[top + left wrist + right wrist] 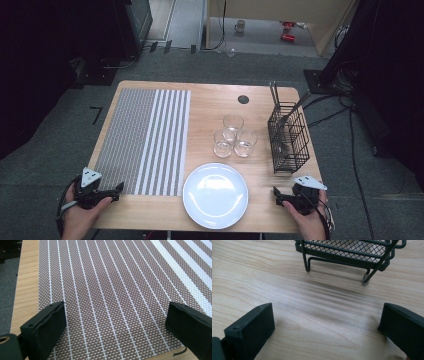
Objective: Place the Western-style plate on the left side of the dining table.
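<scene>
1. Wooden table (210,95) on grey carpet, dark room around it; we see cables and stands on the floor beyond.
2. We hold the left gripper (118,190) at the near left corner, jaws wide apart, nothing between them.
3. From the left gripper view, our left jaws sit over the near edge of the striped placemat (112,290); the mat stretches ahead of them and to their right.
4. We hold the right gripper (275,194) at the near right corner, jaws spread wide, nothing gripped.
5. Black wire caddy (287,140) stands just ahead of our right gripper; the right gripper view shows its feet on bare wood past the jaws.
6. Utensil handles stick up from the caddy; we can't tell which pieces.
7. White plate (215,196) lies between our two grippers, nearer the right one, touching neither.
8. Three clear glasses (233,137) cluster beyond the plate, left of the caddy, well apart from both grippers.
</scene>
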